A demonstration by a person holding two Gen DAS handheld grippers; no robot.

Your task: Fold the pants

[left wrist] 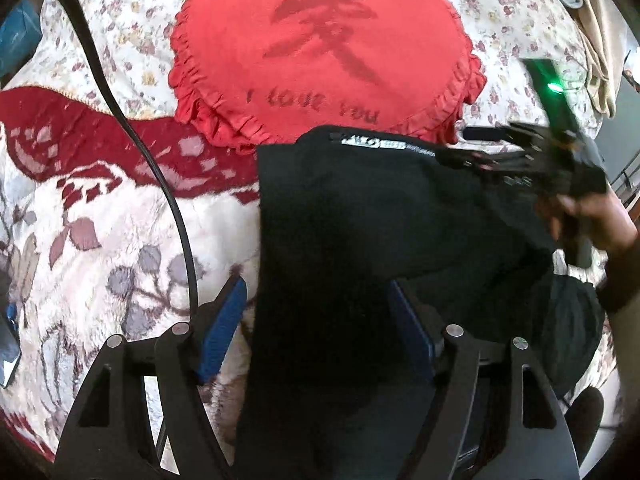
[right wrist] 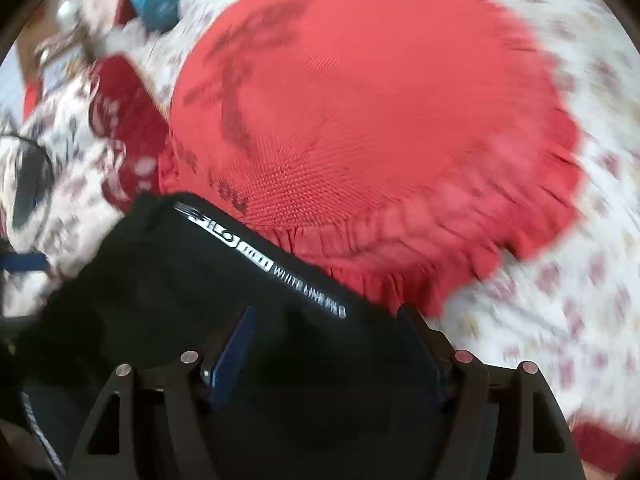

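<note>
Black pants (left wrist: 360,220) were held up over the bed (left wrist: 100,216), just in front of the red heart-shaped cushion (left wrist: 320,48), waistband edge with the white logo print facing the cushion.

Left gripper (left wrist: 316,332): jaws spread wide, blue pads visible on both sides, cloth draped between them; no pinch could be confirmed, cloth appeared only to hang through.

Right gripper (right wrist: 332,344): jaws also seen apart in the right wrist view, dark cloth filling the gap near the printed waistband. Whether the cloth was actually clamped could not be told; that view was heavily motion-blurred. In the left wrist view the right gripper was seen at the far right end of the waistband, held by the hand (left wrist: 580,216).

A black cable (left wrist: 132,128) was lying across the blanket on the bed's left side.

Handling judgement: light, soft knit, no stiffness, sags and bunches freely, not fragile, mildly slippery on the pads. The elastic waistband is likely the thickest, firmest part; the two waistband corners are judged the best hold. Fold judged barely begun.
</note>
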